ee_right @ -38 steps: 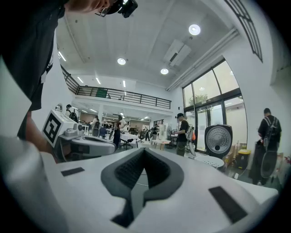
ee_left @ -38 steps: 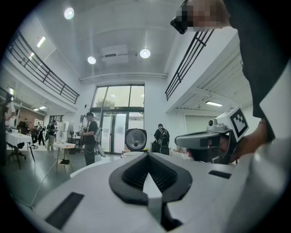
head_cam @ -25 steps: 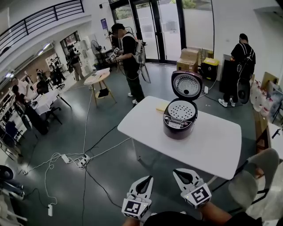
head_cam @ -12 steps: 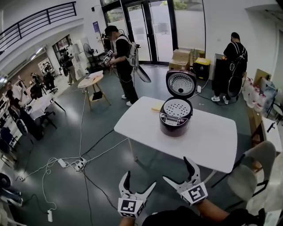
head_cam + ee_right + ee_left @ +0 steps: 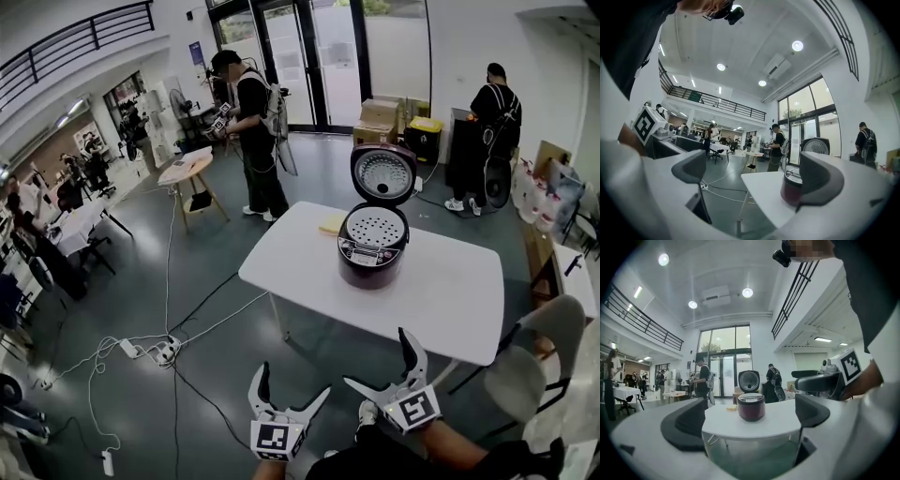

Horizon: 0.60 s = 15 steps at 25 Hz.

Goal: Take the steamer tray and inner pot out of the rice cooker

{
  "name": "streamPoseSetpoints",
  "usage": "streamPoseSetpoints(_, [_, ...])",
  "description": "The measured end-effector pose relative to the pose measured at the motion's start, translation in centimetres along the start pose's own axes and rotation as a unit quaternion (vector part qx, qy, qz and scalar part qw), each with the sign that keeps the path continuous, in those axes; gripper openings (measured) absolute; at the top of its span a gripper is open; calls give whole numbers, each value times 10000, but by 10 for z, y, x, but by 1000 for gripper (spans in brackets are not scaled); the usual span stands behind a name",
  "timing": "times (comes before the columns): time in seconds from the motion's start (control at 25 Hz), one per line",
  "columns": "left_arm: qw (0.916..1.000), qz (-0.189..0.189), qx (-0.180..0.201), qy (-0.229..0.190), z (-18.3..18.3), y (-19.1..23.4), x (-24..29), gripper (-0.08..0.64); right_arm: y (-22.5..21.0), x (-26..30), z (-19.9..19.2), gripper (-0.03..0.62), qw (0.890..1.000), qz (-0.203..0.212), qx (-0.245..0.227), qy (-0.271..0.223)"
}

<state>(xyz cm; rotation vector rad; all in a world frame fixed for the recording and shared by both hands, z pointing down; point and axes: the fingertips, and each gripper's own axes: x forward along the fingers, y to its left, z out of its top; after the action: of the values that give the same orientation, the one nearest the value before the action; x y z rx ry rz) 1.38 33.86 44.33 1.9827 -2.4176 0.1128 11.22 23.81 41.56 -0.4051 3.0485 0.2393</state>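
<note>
A dark red rice cooker [image 5: 373, 253] stands on the white table [image 5: 450, 291] with its lid [image 5: 382, 175] raised. The perforated steamer tray [image 5: 374, 229] sits in its top; the inner pot below is hidden. Both grippers hover in front of the table's near edge, well short of the cooker. The left gripper [image 5: 292, 384] is opening its jaws wide with nothing between them. The right gripper [image 5: 377, 358] is likewise opening and holds nothing. In the left gripper view the cooker [image 5: 751, 406] is centred far beyond the left gripper [image 5: 749, 420]. In the right gripper view the cooker [image 5: 792, 187] sits by the right pad of the right gripper [image 5: 754, 173].
A flat yellow item [image 5: 333, 223] lies on the table behind the cooker. A grey chair [image 5: 525, 375] stands at the table's right corner. Cables and a power strip [image 5: 155, 349] cross the floor on the left. A person [image 5: 248, 122] stands beyond the table, another person [image 5: 487, 131] at the back right.
Both grippers' jaws went from shut to spread wide. The table and cooker sit slightly nearer and lower in the head view.
</note>
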Motion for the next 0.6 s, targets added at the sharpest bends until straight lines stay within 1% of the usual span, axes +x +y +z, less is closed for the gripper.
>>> streamPoseSetpoints(0.08, [10000,56,35,-8,-1,6,11,572,-10,9,-6,594,10000,-16,-11,55])
streamPoseSetpoints(0.2, [10000,58,-38,-3,-2,16,31,563,-29,25,-11,594,9998,-111,-135,-91])
streamPoseSetpoints(0.36, [10000,-12,-20,42,1,26,69,558,-54,46,-17,594,9999,-126,20,89])
streamPoseSetpoints(0.52, [10000,26,3,43,5,37,120,556,-97,70,-24,594,9997,-252,-49,12])
streamPoseSetpoints(0.6, [10000,29,32,55,5,41,145,557,-117,81,-30,594,9996,-278,-29,90])
